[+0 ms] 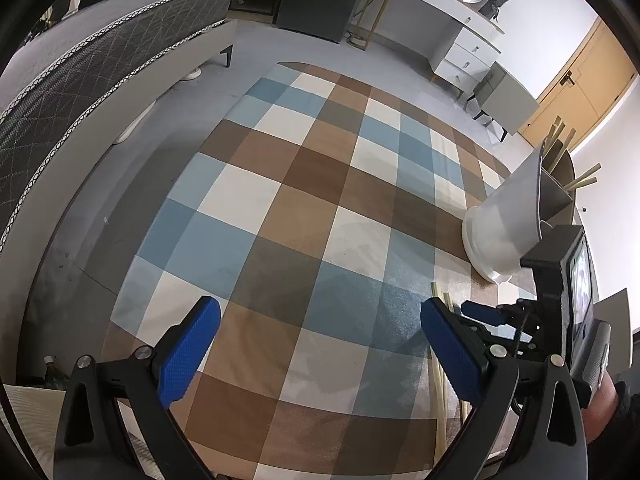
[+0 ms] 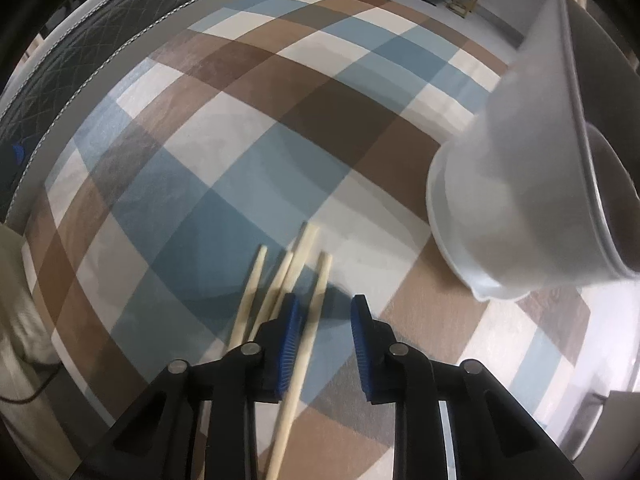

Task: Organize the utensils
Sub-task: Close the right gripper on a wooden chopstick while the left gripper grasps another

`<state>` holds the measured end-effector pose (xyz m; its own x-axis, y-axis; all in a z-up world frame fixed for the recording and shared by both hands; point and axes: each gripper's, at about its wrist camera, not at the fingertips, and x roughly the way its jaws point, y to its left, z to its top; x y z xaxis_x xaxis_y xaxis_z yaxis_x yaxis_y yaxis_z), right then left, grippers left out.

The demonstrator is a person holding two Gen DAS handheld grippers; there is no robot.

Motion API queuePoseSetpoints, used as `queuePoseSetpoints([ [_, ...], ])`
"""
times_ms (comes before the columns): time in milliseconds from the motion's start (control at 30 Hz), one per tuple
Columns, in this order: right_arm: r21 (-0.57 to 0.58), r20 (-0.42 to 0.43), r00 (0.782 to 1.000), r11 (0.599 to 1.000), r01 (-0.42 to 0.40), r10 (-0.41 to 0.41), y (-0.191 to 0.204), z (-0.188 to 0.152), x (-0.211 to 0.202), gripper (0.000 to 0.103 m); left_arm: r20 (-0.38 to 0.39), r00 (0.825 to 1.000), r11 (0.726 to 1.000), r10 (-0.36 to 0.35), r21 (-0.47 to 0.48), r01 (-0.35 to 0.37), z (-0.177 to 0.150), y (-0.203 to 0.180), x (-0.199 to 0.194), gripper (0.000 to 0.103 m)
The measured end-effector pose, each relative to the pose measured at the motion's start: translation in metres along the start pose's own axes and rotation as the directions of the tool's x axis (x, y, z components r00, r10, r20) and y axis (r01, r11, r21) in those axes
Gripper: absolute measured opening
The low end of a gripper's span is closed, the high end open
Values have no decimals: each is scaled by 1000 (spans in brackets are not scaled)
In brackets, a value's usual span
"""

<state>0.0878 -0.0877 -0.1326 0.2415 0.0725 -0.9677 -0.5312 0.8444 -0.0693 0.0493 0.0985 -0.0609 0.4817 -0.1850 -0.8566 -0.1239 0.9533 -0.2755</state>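
Several pale wooden chopsticks (image 2: pixel 280 292) lie on the checkered tablecloth (image 2: pixel 224 152) just ahead of my right gripper (image 2: pixel 325 320). The right gripper is open, low over the cloth, and one chopstick (image 2: pixel 308 332) lies between its blue pads, close to the left pad (image 2: pixel 289 340). A white utensil holder (image 2: pixel 532 184) stands right of it; in the left wrist view the holder (image 1: pixel 508 216) has several chopsticks (image 1: pixel 582 180) sticking out of it. My left gripper (image 1: pixel 320 344) is open and empty above the cloth. The right gripper (image 1: pixel 484 316) shows beside its right finger, over loose chopsticks (image 1: pixel 440 384).
The tablecloth (image 1: pixel 300 216) covers a table whose left edge drops to a grey floor (image 1: pixel 80 240). A bed (image 1: pixel 80 68) stands at the left. A white desk (image 1: pixel 452 28) and a stool (image 1: pixel 508 100) stand at the back.
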Motion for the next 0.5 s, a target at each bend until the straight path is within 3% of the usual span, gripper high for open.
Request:
queuePoseSetpoints([
  [100,4,6,1000,1000,-3,3,2,6,1,18,-5,1000,1000,-1,-4,1,0,1,1,98],
  [200,30,19,1000,999,-11,10,6,8,0,5,-11,1000,1000,1,-4,-1,1,1,2,98],
  [367,67,62,998,998,-16,12,10,2,-5,4,-13,1000,1000,2,3,-2,1,1,3,98],
  [500,158,149,989,987,-43,19,-6,-8,-25,4,-17,1000,1000,11,11,-11,-1,1,6,98],
])
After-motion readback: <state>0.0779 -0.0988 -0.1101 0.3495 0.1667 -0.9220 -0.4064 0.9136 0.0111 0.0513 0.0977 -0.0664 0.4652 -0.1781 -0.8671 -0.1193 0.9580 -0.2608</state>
